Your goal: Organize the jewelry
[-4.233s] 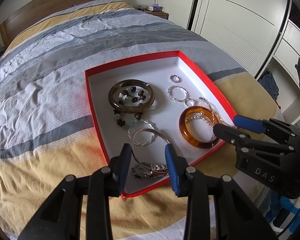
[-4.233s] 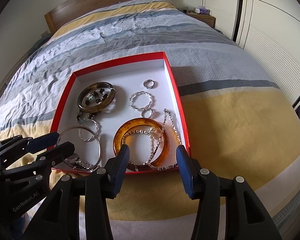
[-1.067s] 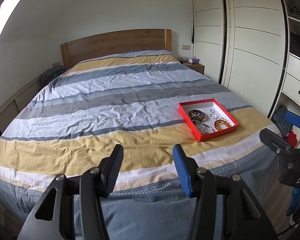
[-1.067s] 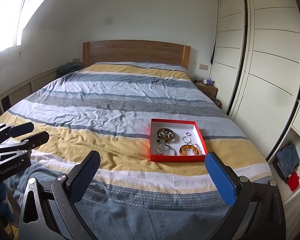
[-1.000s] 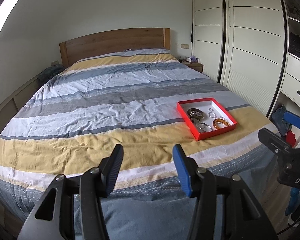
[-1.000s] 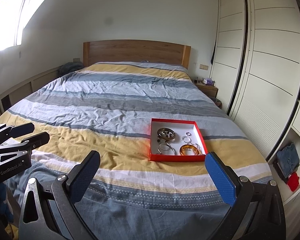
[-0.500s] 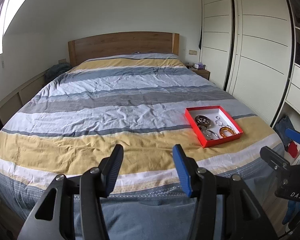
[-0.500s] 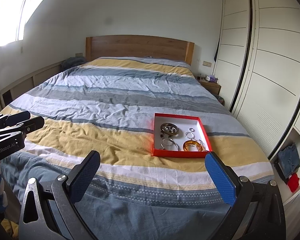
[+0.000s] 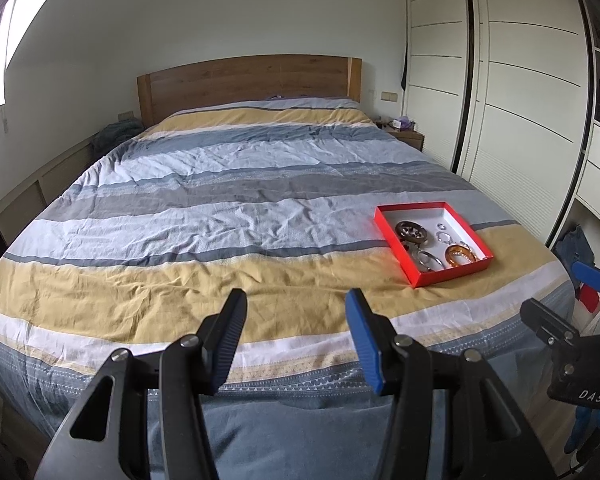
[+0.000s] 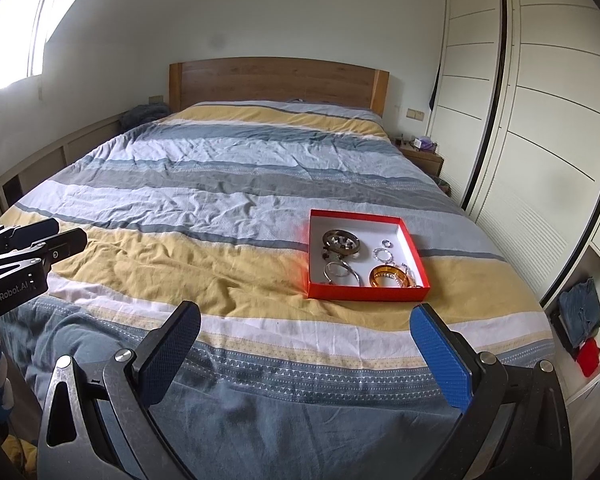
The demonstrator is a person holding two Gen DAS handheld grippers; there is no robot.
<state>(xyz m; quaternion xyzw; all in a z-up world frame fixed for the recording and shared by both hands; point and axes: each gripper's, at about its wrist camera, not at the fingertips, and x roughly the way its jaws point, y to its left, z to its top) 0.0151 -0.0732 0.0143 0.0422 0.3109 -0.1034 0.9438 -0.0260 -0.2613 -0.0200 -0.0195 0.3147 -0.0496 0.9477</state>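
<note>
A red box with a white inside (image 9: 394, 233) (image 10: 368, 292) lies on the bed's right side. It holds an amber bangle (image 9: 459, 255) (image 10: 389, 276), a dark brown bangle (image 9: 411, 230) (image 10: 341, 242), silver bangles (image 10: 341, 271) and small rings (image 10: 383, 253). My left gripper (image 9: 296, 314) is open and empty, at the foot of the bed, far from the box. My right gripper (image 10: 305, 330) is wide open and empty, also well short of the box. Each gripper shows at the edge of the other's view.
The bed has a striped blue, grey and yellow cover (image 9: 228, 216) and a wooden headboard (image 9: 248, 80). White wardrobe doors (image 10: 540, 120) line the right wall. A bedside table (image 10: 422, 158) stands beyond. Clothes (image 10: 580, 316) lie on the floor at right.
Both grippers have pulled far back from the box, from just above it to the foot of the bed. In the last second the views shifted only slightly. The right gripper opened wider.
</note>
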